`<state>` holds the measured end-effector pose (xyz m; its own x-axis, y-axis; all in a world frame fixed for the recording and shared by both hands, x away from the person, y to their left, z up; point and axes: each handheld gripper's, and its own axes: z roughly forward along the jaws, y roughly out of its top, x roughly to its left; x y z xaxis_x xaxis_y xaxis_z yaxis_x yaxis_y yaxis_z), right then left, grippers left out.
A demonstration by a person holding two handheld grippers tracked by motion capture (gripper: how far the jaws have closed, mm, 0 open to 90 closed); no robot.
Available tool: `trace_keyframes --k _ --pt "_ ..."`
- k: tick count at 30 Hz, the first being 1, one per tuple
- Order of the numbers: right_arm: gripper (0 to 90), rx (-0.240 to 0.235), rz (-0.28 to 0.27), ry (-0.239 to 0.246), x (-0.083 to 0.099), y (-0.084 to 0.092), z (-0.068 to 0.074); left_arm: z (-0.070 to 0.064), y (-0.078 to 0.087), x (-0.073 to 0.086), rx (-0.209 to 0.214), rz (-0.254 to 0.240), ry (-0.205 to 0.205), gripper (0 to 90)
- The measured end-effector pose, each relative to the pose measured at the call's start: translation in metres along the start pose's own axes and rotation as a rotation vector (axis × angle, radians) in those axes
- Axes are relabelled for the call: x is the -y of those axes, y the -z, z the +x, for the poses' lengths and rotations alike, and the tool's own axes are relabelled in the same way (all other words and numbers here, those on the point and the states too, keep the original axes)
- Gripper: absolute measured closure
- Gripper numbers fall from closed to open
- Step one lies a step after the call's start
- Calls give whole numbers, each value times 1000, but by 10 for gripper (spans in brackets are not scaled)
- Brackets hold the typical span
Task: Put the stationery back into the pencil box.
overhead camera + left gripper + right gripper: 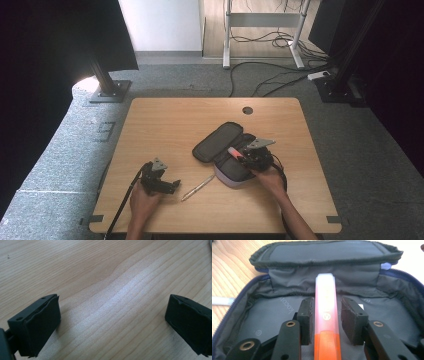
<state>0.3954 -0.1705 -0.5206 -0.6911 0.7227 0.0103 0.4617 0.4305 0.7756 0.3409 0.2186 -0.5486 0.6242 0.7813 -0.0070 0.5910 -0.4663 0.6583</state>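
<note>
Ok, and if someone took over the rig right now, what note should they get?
Left gripper: open, nothing between its jaws, over bare table.
Right gripper: inside the open pencil case, jaws on either side of the orange marker, with a gap at one pad, so it is not clamped.
Done: case unzipped, lid folded back, marker brought into the case.
Left: probably draw the right gripper clear, then put the pen lying on the table beside the case in too, and close the case.
</note>
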Motion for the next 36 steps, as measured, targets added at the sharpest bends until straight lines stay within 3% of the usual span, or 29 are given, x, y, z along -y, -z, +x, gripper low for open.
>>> trace_keyframes --k 20,36 --pt "348 7 16 -11 7 22 -14 0 0 0 0 0 0 0" --pt "313 31 -30 -27 12 49 -21 0 0 0 0 0 0 0"
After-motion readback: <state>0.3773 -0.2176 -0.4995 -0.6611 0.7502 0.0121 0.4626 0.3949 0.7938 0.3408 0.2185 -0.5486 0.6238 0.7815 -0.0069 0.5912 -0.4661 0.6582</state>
